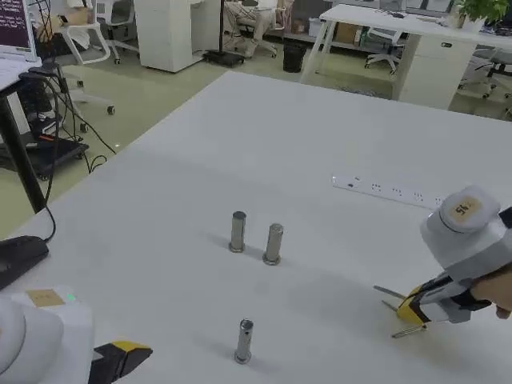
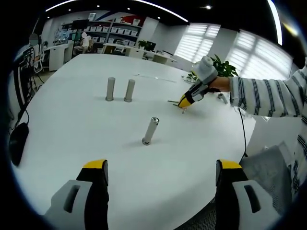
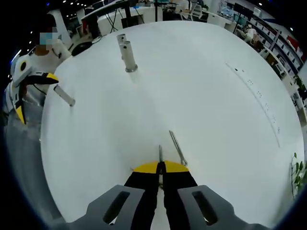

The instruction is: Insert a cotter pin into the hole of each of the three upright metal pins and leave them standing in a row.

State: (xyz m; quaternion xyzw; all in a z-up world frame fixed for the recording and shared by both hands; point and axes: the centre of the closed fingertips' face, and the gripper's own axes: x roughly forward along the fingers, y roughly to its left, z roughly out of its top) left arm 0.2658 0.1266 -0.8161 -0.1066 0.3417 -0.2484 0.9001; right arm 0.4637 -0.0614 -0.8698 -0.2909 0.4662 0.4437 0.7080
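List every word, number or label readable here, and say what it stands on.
"15", roughly, blurred: tan sticker on top of the right gripper.
Square label on the left gripper: too blurred to read.
Power strip markings: too small.
Screen text, top left: too small.

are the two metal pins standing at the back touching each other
Apart. The head view shows a strip of bare table between the left back pin and the right back pin, both upright.
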